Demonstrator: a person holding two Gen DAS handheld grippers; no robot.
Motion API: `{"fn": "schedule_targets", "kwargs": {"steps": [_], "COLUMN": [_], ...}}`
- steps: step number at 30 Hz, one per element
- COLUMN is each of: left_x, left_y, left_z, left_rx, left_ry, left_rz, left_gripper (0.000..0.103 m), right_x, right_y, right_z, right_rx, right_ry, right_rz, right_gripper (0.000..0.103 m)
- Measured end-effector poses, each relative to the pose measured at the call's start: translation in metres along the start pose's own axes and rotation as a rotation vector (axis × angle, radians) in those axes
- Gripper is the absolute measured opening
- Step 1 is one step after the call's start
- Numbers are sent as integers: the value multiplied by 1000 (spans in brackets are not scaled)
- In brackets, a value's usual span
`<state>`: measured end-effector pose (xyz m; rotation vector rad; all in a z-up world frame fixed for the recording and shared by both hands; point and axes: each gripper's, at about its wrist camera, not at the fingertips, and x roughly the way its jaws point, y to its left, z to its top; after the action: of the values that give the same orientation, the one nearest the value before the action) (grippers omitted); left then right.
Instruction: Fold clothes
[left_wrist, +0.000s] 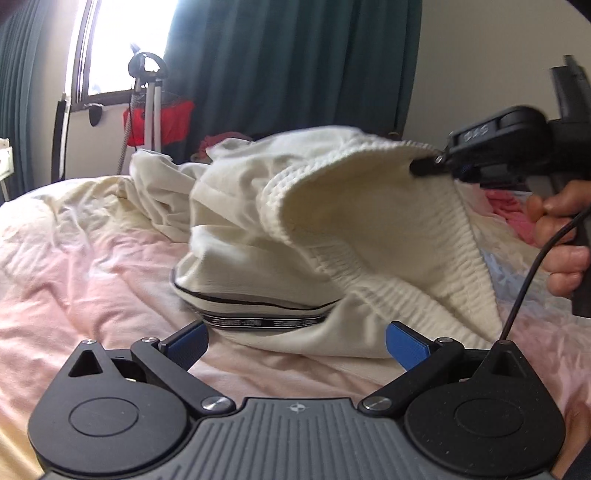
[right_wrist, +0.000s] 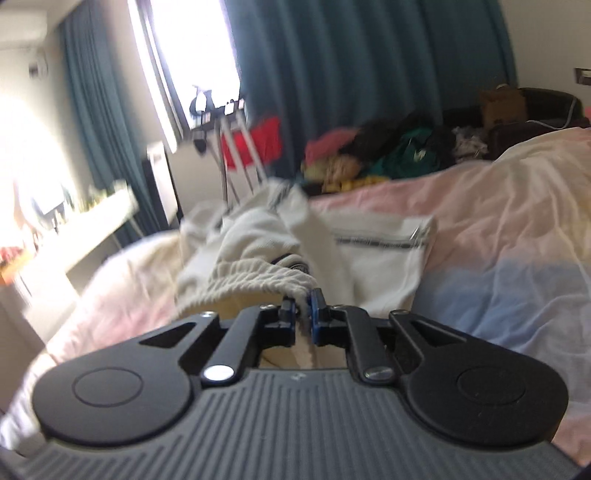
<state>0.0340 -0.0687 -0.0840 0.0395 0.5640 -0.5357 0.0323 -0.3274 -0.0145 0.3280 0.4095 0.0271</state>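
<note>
A cream-white garment (left_wrist: 295, 229) with a ribbed elastic waistband and a black lettered band lies bunched on the bed. My left gripper (left_wrist: 295, 343) is open and empty, low over the bedcover, just in front of the garment's lettered band. My right gripper (left_wrist: 424, 166) is shut on the garment's ribbed waistband and holds that edge lifted above the bed. In the right wrist view the right gripper (right_wrist: 303, 306) pinches the ribbed edge (right_wrist: 258, 280), with the rest of the garment (right_wrist: 380, 258) trailing away over the bed.
The bed has a pink and pale blue cover (left_wrist: 92, 266). A pile of mixed clothes (right_wrist: 388, 155) lies at its far side. A stand with red cloth (left_wrist: 155, 118), teal curtains (left_wrist: 295, 66) and a bright window are behind. A white shelf (right_wrist: 92, 221) is at left.
</note>
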Motion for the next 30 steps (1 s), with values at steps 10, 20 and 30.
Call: {"fn": "schedule_targets", "kwargs": {"steps": [10,20,30], "left_x": [83,72,-32], "left_y": [-85,-76,-16], "left_z": [26,28,71], "left_rx": [91,139,14], "left_ry": [37,55,-175], "left_rz": [90,292,442], "left_gripper": [103,51,13], "right_x": [-33,-23,-50], "right_y": [-27,-52,-43], "right_z": [-1,-11,-27], "right_rx": [71,117,174], "right_ry": [-37,-37,-31], "right_rz": [16,-93,-34], "right_gripper": [11,11,11]}}
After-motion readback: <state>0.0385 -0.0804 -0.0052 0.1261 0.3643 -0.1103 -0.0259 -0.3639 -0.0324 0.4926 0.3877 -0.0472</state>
